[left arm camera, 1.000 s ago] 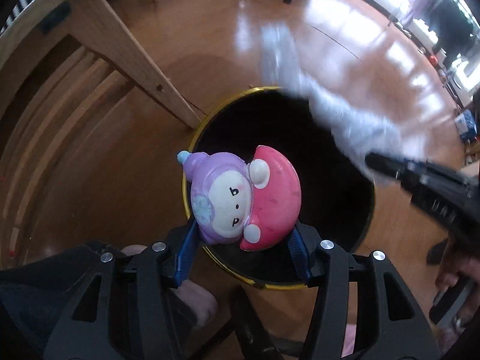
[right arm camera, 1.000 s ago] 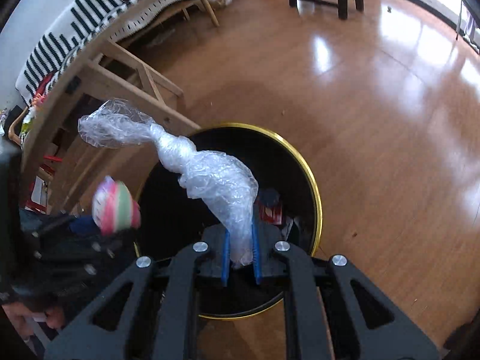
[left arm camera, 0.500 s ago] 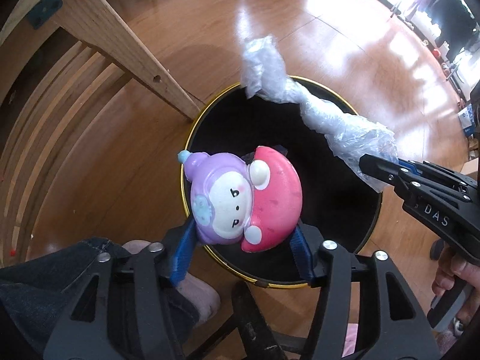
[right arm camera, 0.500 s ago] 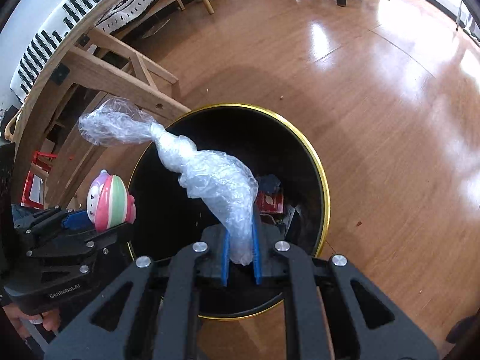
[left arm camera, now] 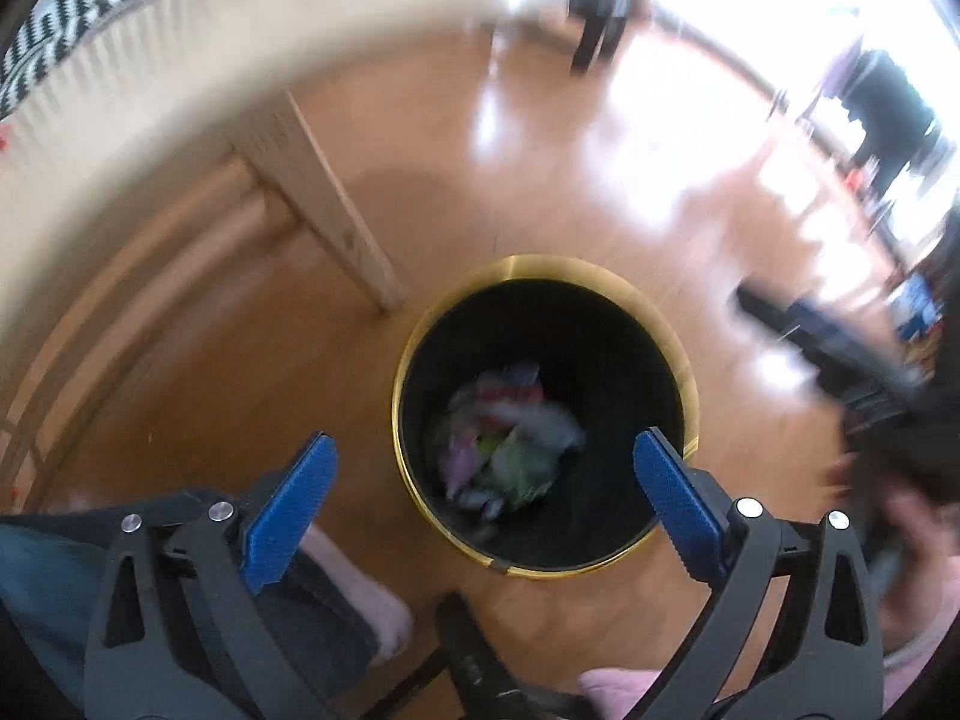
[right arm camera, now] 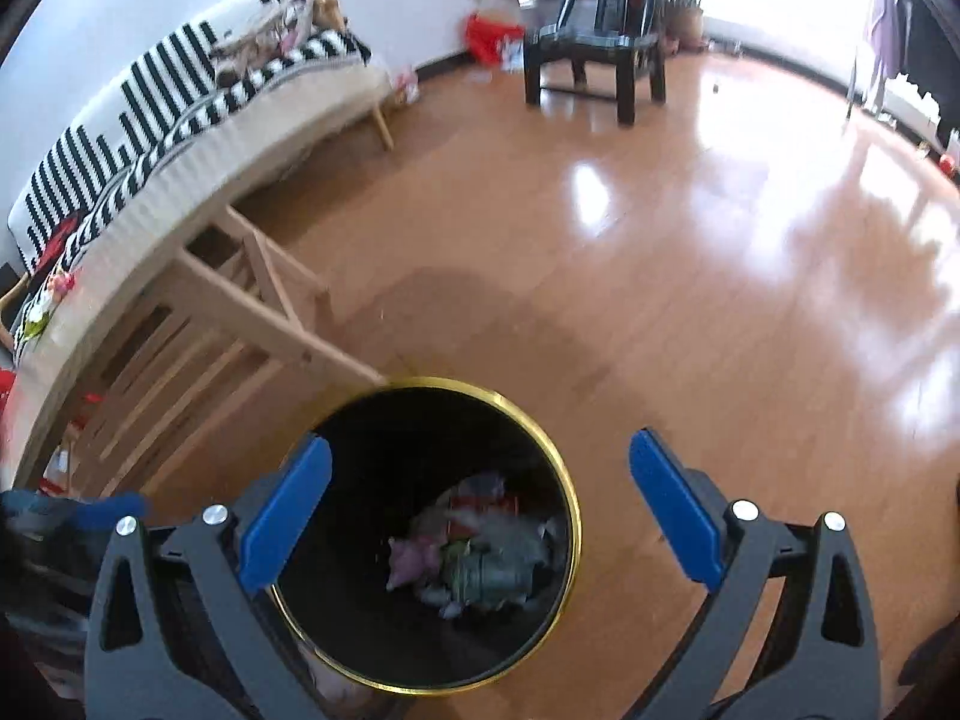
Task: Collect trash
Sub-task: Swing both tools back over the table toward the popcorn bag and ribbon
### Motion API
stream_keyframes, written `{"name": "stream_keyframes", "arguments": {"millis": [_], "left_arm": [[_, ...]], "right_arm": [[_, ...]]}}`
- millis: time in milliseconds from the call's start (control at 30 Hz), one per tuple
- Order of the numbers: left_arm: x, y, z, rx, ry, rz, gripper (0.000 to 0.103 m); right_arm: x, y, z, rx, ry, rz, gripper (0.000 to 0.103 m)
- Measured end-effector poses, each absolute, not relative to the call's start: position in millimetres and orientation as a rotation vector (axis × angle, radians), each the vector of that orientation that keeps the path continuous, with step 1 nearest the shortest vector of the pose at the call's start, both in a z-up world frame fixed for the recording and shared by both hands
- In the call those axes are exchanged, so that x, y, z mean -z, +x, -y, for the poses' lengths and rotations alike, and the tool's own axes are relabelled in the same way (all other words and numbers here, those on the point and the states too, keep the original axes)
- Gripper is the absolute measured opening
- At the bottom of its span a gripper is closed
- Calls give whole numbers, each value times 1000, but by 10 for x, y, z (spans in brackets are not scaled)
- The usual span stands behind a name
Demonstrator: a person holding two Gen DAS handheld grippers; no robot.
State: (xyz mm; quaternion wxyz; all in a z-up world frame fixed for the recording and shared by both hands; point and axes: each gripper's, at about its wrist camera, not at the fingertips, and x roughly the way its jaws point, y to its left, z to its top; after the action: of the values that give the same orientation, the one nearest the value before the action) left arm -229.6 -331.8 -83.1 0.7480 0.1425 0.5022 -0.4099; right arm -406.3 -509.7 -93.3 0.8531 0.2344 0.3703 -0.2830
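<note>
A black trash bin with a gold rim (left arm camera: 690,372) (right arm camera: 540,438) stands on the wooden floor below both grippers. A pile of mixed trash (left arm camera: 510,438) (right arm camera: 474,546) lies at its bottom, blurred in the left wrist view. My left gripper (left arm camera: 483,504) is open and empty above the bin's near rim. My right gripper (right arm camera: 477,507) is open and empty above the bin. The right gripper also shows blurred at the right of the left wrist view (left arm camera: 840,354).
A light wooden table (right arm camera: 240,300) with slanted legs stands just left of the bin. A striped sofa (right arm camera: 150,108) runs along the far wall. A dark chair (right arm camera: 600,54) stands at the back. A leg in jeans and a pink slipper (left arm camera: 360,594) are near the bin.
Both grippers have opened and risen. The purple-and-pink toy figure left the left gripper and the crumpled plastic wrap left the right gripper; neither can be told apart in the bin's pile now.
</note>
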Motion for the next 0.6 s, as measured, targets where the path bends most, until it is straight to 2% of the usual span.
{"name": "stream_keyframes", "arguments": {"millis": [133, 233, 467, 600], "left_arm": [[181, -1898, 2746, 821, 243, -937, 96], [-24, -1309, 2105, 638, 192, -920, 96], [87, -141, 552, 244, 8, -1018, 96], [291, 238, 162, 169, 6, -1076, 96]], "right_arm": [[699, -3736, 4908, 524, 462, -734, 96], [549, -3216, 4632, 401, 423, -737, 96], [224, -1830, 3660, 109, 222, -755, 96], [233, -1050, 3067, 4, 66, -808, 96]]}}
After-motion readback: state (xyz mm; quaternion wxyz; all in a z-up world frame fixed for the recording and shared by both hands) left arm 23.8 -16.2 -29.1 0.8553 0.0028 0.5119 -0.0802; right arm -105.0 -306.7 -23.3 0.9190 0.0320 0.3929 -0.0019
